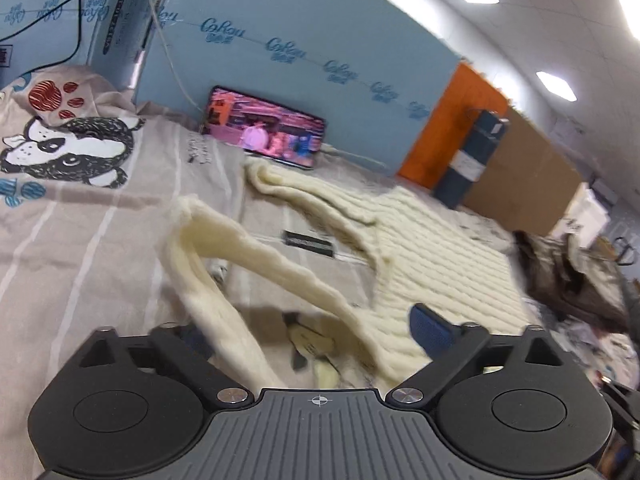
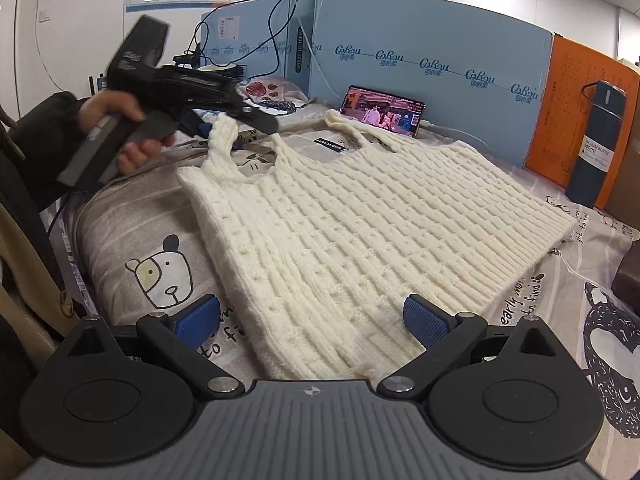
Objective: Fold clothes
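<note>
Worktop draped in a cartoon-dog print sheet, blue partition behind. Cream cable-knit sleeveless vest laid flat for folding. Left hand-held gripper wide apart, strap lying slack between its jaws. Right hand-held gripper spread, empty, straddling the hem.

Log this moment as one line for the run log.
stage: fold start | knit vest: flat | left gripper: around strap | right gripper: open at hem

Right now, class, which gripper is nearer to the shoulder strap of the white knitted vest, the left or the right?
Left. The left gripper is at the strap, which runs between its open fingers. The right gripper is at the bottom hem of the vest, far from that strap.
</note>
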`<state>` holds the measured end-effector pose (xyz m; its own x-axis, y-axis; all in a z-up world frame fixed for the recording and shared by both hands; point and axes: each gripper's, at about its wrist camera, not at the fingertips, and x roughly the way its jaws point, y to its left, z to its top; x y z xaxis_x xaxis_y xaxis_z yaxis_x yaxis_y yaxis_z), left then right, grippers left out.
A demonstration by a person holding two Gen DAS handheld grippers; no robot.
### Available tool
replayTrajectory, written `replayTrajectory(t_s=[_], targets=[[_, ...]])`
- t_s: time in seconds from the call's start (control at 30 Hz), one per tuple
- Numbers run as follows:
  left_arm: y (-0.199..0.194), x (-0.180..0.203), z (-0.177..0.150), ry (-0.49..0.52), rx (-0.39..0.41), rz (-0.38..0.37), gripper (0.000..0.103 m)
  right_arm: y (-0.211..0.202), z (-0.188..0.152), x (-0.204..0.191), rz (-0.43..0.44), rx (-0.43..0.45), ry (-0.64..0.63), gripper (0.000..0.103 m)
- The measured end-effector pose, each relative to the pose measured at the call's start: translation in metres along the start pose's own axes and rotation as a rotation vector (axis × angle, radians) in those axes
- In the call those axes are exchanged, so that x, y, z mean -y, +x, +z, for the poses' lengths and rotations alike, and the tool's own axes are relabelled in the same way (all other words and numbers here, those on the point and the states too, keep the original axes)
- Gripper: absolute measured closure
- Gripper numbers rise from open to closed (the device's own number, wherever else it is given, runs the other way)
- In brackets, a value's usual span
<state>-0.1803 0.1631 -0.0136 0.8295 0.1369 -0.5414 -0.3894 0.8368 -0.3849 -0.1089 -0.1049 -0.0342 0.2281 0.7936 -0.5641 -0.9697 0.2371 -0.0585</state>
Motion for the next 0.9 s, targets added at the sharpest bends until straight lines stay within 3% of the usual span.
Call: replayTrajectory(t_s=[0.07, 0.1, 0.13, 0.23, 0.33, 0.4, 0.43, 0.47, 0.53, 0.73, 0.77, 0.9], targets=[[0.008, 0.0, 0.005, 0.007, 0.0, 0.01, 0.068, 0.0, -0.001, 0.001, 0.003, 0.003, 0.003, 0.004], [0.012, 0.0, 0.007, 0.012, 0.001, 0.011, 0.077, -0.001, -0.001, 0.001, 0.004, 0.004, 0.005, 0.004], [0.011, 0.001, 0.008, 0.022, 0.014, -0.014, 0.083, -0.001, -0.001, 0.001, 0.005, 0.005, 0.008, 0.004], [-0.004, 0.022, 0.007, 0.132, 0.116, -0.143, 0.083, -0.002, -0.002, 0.004, 0.006, 0.006, 0.018, 0.004], [-0.017, 0.065, 0.002, 0.364, 0.172, -0.211, 0.082, -0.001, 0.0, 0.007, -0.005, 0.008, 0.022, 0.004], [-0.018, 0.092, -0.006, 0.518, 0.17, -0.239, 0.078, 0.0, 0.002, 0.008, -0.003, 0.011, 0.019, 0.004], [-0.016, 0.103, -0.012, 0.576, 0.16, -0.246, 0.07, 0.001, 0.002, 0.007, -0.003, 0.01, 0.018, 0.004], [-0.015, 0.114, -0.017, 0.632, 0.15, -0.253, 0.047, 0.001, 0.002, 0.007, -0.005, 0.009, 0.016, 0.004], [-0.014, 0.126, -0.027, 0.694, 0.144, -0.267, 0.013, 0.001, 0.002, 0.007, -0.007, 0.008, 0.015, 0.004], [-0.038, 0.122, -0.026, 0.676, 0.187, -0.437, 0.006, 0.001, 0.001, 0.007, -0.017, 0.007, 0.014, 0.004], [-0.041, 0.118, -0.025, 0.67, 0.2, -0.419, 0.004, 0.001, 0.001, 0.008, -0.017, 0.008, 0.015, 0.004], [-0.026, 0.104, -0.027, 0.7, 0.173, -0.151, 0.004, 0.002, 0.001, 0.008, -0.017, 0.01, 0.012, 0.004]])
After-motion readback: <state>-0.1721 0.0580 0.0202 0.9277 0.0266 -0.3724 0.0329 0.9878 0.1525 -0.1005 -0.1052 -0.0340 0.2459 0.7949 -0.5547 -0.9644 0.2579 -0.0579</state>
